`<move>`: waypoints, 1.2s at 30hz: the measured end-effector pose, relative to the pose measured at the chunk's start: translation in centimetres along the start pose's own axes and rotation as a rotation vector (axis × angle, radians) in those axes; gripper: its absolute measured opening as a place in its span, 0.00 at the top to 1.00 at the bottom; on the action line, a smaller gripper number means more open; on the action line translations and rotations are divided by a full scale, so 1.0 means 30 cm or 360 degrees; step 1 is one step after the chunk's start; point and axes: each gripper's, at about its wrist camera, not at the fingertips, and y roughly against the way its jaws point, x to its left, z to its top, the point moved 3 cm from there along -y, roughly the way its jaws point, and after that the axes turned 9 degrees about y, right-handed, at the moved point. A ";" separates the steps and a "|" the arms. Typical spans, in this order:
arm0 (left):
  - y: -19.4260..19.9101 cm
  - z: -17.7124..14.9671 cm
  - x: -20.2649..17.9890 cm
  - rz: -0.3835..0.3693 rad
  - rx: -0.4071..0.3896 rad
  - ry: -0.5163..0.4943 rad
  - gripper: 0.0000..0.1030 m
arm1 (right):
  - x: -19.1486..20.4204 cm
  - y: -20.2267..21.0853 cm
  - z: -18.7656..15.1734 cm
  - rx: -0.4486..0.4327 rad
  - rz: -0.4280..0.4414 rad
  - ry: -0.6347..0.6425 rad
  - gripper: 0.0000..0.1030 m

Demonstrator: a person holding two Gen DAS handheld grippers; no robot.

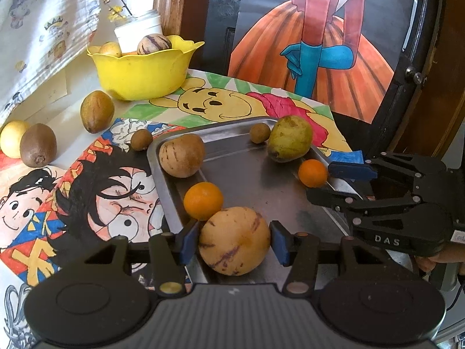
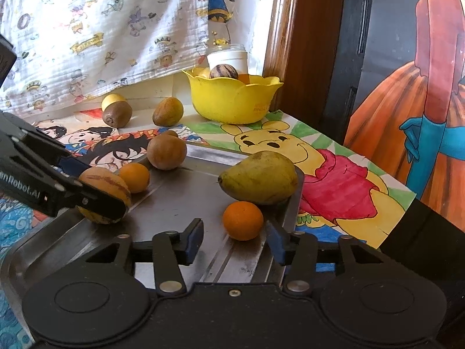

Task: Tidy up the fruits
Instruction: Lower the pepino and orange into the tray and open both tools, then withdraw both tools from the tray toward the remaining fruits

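Note:
A steel tray (image 1: 255, 180) holds several fruits. My left gripper (image 1: 234, 240) has its blue pads against both sides of a yellow purple-streaked melon (image 1: 234, 240) at the tray's near edge; the melon also shows in the right wrist view (image 2: 109, 184). An orange (image 1: 203, 200) sits just behind it. My right gripper (image 2: 235, 240) is open, with a small orange (image 2: 242, 220) just ahead of its pads, untouched. A green mango (image 2: 260, 176), a tan streaked melon (image 1: 181, 155) and a small brown fruit (image 1: 259, 133) also lie in the tray.
A yellow bowl (image 1: 139, 72) with fruit and a white cup stands at the back. A brown fruit (image 1: 96, 111), a kiwi (image 1: 37, 144), a lemon (image 1: 11, 138) and a small brown fruit (image 1: 141, 139) lie on the cartoon mats left of the tray.

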 end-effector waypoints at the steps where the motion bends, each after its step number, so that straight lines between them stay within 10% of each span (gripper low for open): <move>1: 0.010 -0.002 -0.002 -0.0001 -0.0004 0.0001 0.40 | 0.004 0.009 -0.001 -0.0003 -0.0005 0.0012 0.45; 17: 0.311 -0.047 -0.009 0.0085 -0.0223 0.0085 0.02 | 0.075 0.326 0.061 -0.0133 -0.0108 -0.0011 0.01; 36: 0.867 -0.477 0.144 0.0307 -0.0403 0.0438 0.00 | 0.574 0.879 0.073 -0.0350 -0.0077 -0.0220 0.00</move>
